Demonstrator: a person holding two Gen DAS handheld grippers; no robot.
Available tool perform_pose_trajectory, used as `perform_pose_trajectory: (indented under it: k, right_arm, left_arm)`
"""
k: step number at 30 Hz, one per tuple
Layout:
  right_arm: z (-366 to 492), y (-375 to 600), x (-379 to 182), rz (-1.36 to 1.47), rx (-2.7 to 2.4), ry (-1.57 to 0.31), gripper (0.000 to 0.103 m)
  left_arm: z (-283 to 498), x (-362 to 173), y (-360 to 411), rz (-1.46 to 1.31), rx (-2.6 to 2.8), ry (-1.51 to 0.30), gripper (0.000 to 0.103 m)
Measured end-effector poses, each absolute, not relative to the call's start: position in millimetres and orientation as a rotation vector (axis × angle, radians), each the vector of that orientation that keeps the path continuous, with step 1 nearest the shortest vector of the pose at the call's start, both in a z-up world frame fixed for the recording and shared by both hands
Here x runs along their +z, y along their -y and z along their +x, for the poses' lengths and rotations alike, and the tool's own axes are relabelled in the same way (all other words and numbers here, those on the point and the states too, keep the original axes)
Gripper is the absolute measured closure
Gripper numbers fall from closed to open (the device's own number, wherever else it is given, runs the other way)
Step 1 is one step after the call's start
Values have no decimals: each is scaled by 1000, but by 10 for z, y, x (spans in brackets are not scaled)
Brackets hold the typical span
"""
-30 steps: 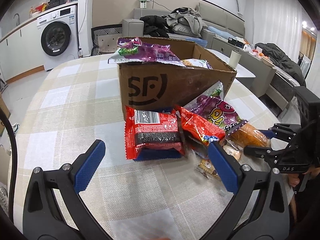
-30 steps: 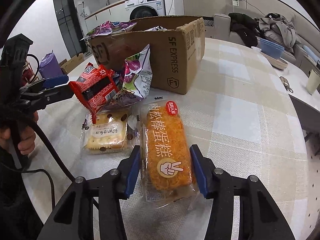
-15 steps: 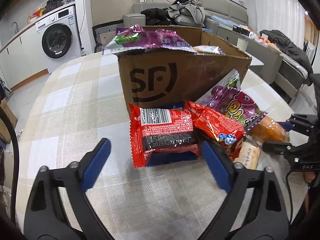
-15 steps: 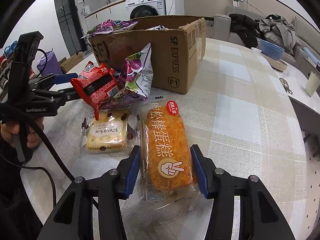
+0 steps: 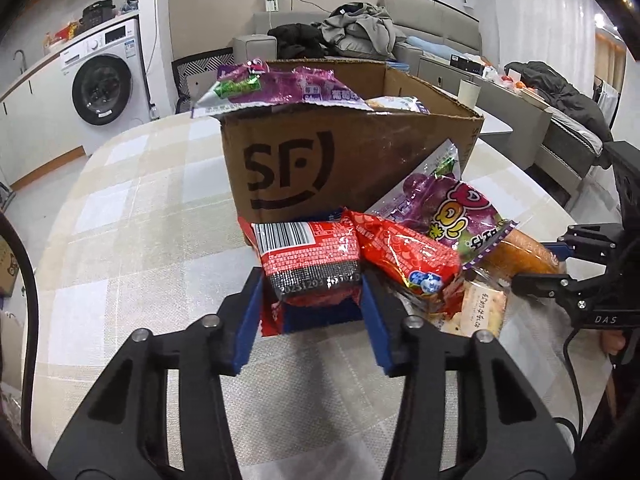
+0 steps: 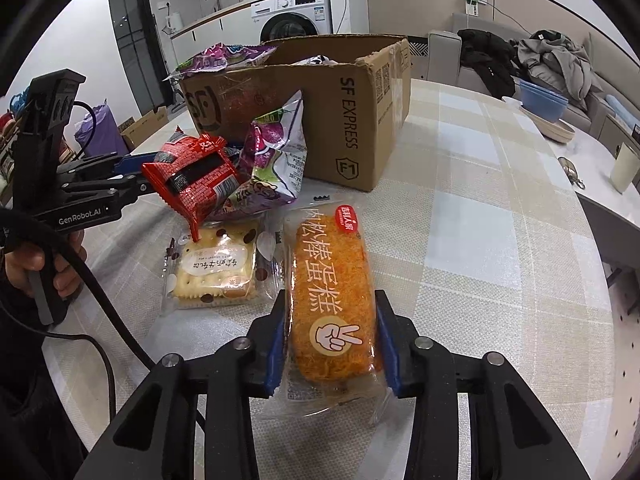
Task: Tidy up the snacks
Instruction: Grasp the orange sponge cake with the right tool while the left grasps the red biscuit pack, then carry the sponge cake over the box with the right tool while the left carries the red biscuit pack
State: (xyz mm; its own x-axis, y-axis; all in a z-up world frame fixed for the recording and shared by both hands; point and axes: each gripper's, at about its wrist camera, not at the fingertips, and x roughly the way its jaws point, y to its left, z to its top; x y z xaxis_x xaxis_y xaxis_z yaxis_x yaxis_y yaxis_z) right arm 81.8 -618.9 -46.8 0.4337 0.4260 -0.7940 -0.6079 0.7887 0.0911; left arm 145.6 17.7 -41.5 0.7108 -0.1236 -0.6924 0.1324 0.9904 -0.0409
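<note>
My left gripper (image 5: 312, 316) is closing, and its blue pads press both sides of a red barcode snack packet (image 5: 308, 256). In the right wrist view that packet (image 6: 192, 176) hangs tilted off the table. My right gripper (image 6: 331, 344) is closing too, pads squeezing the near end of an orange floss-cake packet (image 6: 332, 292) lying on the table. Behind stands an open SF cardboard box (image 5: 340, 160) with a purple bag (image 5: 276, 92) draped over its rim. A second red packet (image 5: 408, 260), a purple candy bag (image 5: 448, 208) and a cracker packet (image 6: 216, 268) lie between the grippers.
The round table carries a checked cloth (image 6: 480, 220). A white cup (image 6: 624, 168) and a bowl (image 6: 552, 128) sit at its far right edge. A person's hand (image 6: 24, 264) grips the left tool's handle. A washing machine and a sofa stand beyond.
The left jaws went from wide open to tight around the red barcode packet as the gripper slid forward. The right jaws narrowed onto the cake packet.
</note>
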Motion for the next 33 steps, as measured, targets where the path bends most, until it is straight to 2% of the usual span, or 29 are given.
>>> perform_pose_trajectory:
  k: [11,33]
  right_arm:
    - [780,6288,-372,-193,650,-876,65]
    - [741,6329,220,-76,624,-646,65]
  left_arm:
    - [1315,-329,-318,-50,-143,-733,64]
    - [985,190,-543,-106,-131,-615,64]
